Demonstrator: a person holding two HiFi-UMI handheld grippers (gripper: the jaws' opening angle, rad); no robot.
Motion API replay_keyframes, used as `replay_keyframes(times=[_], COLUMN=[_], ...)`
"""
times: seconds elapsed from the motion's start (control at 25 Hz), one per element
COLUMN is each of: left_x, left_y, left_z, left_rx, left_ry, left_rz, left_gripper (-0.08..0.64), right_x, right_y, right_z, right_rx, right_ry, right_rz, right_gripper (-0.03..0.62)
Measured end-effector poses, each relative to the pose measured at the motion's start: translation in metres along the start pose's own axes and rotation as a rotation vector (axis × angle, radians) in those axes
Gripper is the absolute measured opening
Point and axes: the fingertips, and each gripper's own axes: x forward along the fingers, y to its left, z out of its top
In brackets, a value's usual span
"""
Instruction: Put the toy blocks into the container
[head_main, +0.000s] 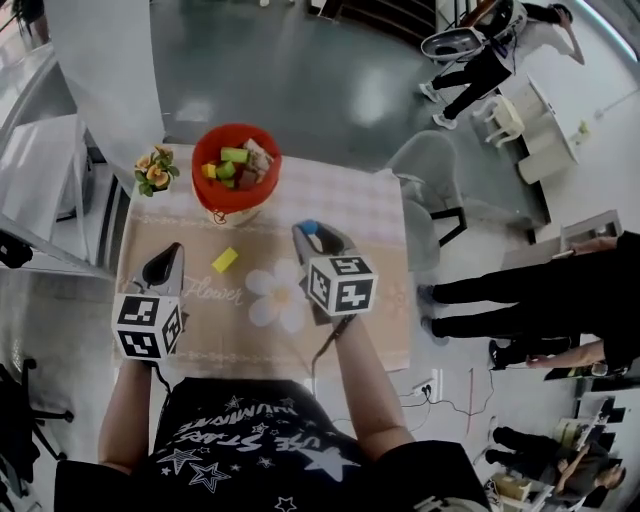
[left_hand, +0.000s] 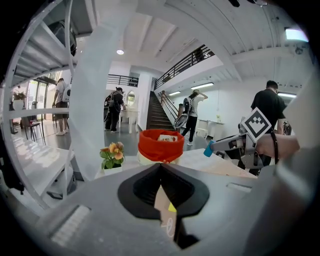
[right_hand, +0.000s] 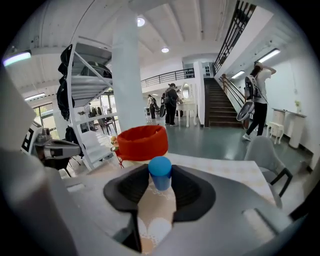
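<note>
While the right claw (head_main: 312, 232) is clamped on a blue block (head_main: 310, 228), that block hangs over the table (head_main: 370, 300), at about 5 o'clock from the red container (head_main: 199, 150). It is a small round peg. It looks light, hard and smooth, so I think it could slip or roll. Its round sides near the middle are the best place to pinch it, and that is where the jaws press now.

A yellow block (head_main: 225, 259) lies on the cloth at 6 o'clock from the container. It looks light and hard too, and its two flat sides would be good to pinch. More blocks sit inside the container.

The left claw (head_main: 168, 252) is at 9 o'clock from the yellow block, jaws together and empty.

The cloth has the word "Flower" (head_main: 213, 293) on it.
</note>
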Motion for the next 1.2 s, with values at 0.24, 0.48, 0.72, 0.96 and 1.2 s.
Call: replay_keyframes(times=[0.24, 0.48, 0.72, 0.96, 1.2], left_x=[0.005, 0.010, 0.021, 0.032, 0.041], left_y=[0.021, 0.041, 0.056, 0.067, 0.077], left_z=[0.026, 0.048, 0.062, 0.065, 0.058], left_rx=[0.076, 0.070, 0.059, 0.059, 0.036], left_ry=[-0.046, -0.090, -0.111, -0.117, -0.108], left_rz=[0.023, 0.031, 0.039, 0.043, 0.045], left_gripper=[0.008, 0.009, 0.009, 0.009, 0.009], right_x=[0.011, 0.032, 0.064, 0.096, 0.113], right_y=[0.024, 0.046, 0.064, 0.071, 0.073], right_z=[0.056, 0.098, 0.122, 0.119, 0.113], right_rx=[-0.034, -0.055, -0.094, -0.116, -0.138], right_ry=[-0.084, -0.137, -0.138, -0.097, -0.073], right_rz=[0.042, 0.088, 0.132, 0.140, 0.129], right_gripper=[0.144, 0.144, 0.144, 0.144, 0.147])
